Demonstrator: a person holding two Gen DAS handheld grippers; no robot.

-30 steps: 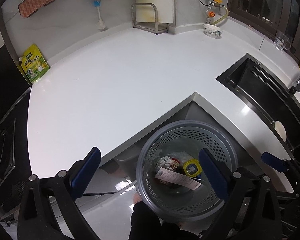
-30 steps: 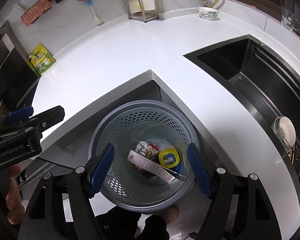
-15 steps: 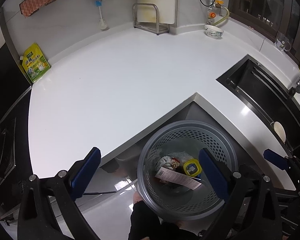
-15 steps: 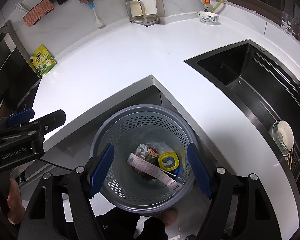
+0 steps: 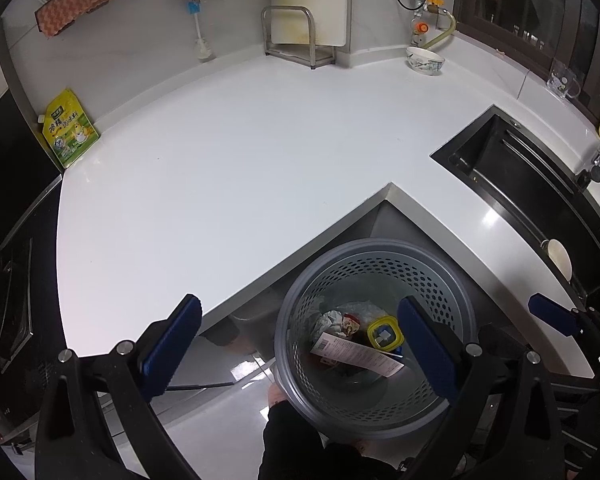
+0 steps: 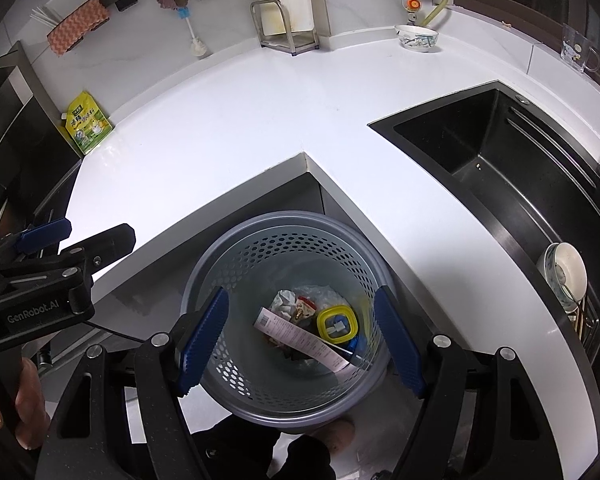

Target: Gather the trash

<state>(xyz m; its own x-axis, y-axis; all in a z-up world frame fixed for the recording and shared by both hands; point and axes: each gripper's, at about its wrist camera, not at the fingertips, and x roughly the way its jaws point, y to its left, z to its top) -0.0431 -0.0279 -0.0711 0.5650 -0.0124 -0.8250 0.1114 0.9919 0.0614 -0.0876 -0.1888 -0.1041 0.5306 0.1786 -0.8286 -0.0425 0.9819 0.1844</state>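
Observation:
A grey perforated trash basket (image 5: pixel 300 308) stands on the floor in the inner corner of the white L-shaped counter (image 5: pixel 240 152); it also shows in the right wrist view (image 6: pixel 284 256). Inside lie a long receipt (image 6: pixel 300 338), a yellow-rimmed lid (image 6: pixel 337 325), crumpled paper (image 6: pixel 284 300) and a small wrapper. My left gripper (image 5: pixel 300 348) is open and empty, above the basket's left side. My right gripper (image 6: pixel 300 340) is open and empty, straight above the basket's mouth. The left gripper also shows in the right wrist view (image 6: pixel 48 236).
A yellow-green pouch (image 5: pixel 70 132) leans at the counter's left end. A metal rack (image 5: pixel 296 36), a patterned bowl (image 5: pixel 425 60) and a brush stand at the back. A black sink (image 6: pixel 500 160) lies to the right, with a bowl (image 6: pixel 566 272) in its rack.
Both grippers have risen and drawn back slightly, so the basket sits a little lower in view. Both stay open and empty; the trash has not moved.

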